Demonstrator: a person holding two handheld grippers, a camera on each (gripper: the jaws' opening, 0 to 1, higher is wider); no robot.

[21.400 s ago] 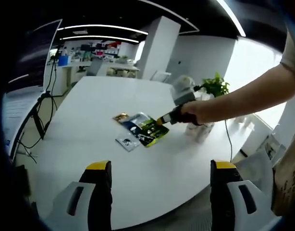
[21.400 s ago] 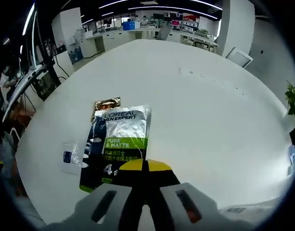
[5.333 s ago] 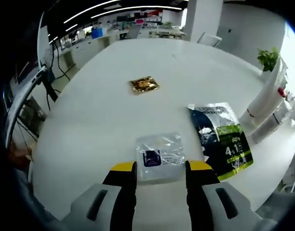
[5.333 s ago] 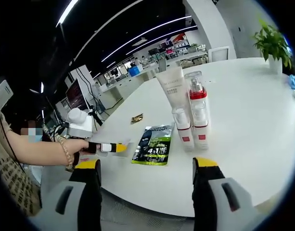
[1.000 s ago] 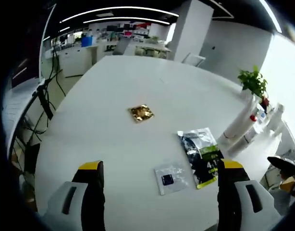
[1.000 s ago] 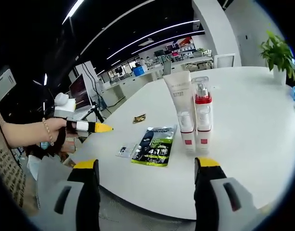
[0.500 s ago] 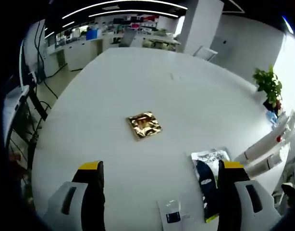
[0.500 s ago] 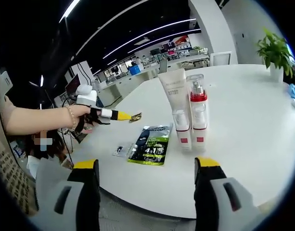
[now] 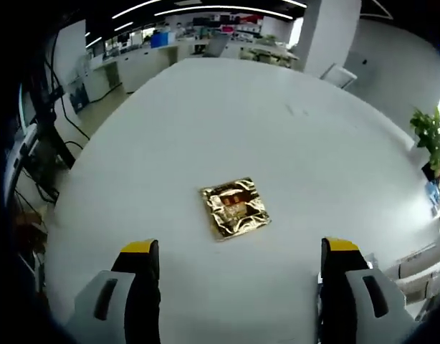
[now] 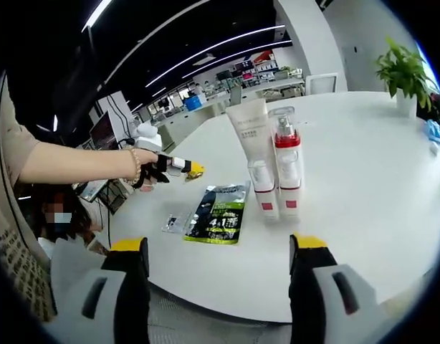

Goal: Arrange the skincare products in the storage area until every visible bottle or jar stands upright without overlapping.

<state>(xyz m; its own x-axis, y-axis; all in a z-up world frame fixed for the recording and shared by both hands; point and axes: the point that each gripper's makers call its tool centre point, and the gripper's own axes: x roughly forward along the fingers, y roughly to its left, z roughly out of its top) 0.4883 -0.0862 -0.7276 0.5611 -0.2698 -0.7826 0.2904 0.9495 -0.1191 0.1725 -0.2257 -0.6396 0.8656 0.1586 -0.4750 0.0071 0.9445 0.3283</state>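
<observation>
1. Left gripper view: my left gripper (image 9: 234, 251) hangs over the white table (image 9: 170, 129) with its jaws wide apart and nothing between them.
2. A gold sachet (image 9: 234, 208) lies flat on the table just ahead of the jaws, centred between them and clear of both tips.
3. Past the right jaw, at the edge of this view, I see the lower parts of white containers (image 9: 421, 261); too little shows to tell how they stand.
4. A potted plant (image 9: 431, 136) sits far off ahead and to the right.
5. Right gripper view: my right gripper (image 10: 220, 251) is held off the near table edge, jaws spread apart, gripping nothing.
6. Ahead of it, between the jaw lines, a white tube (image 10: 250, 132) stands upright with a red-collared pump bottle (image 10: 286, 161) just beside it; two smaller red-banded bottles (image 10: 263, 188) stand upright touching their fronts.
7. Ahead and left of those, a dark and green pouch (image 10: 216, 213) lies flat, with a small clear packet (image 10: 173, 223) just beside its left edge.
8. Further ahead and left, the left gripper (image 10: 191, 170), held in a hand (image 10: 145, 168), hovers above the gold sachet; from this view I cannot tell whether it touches it.
</observation>
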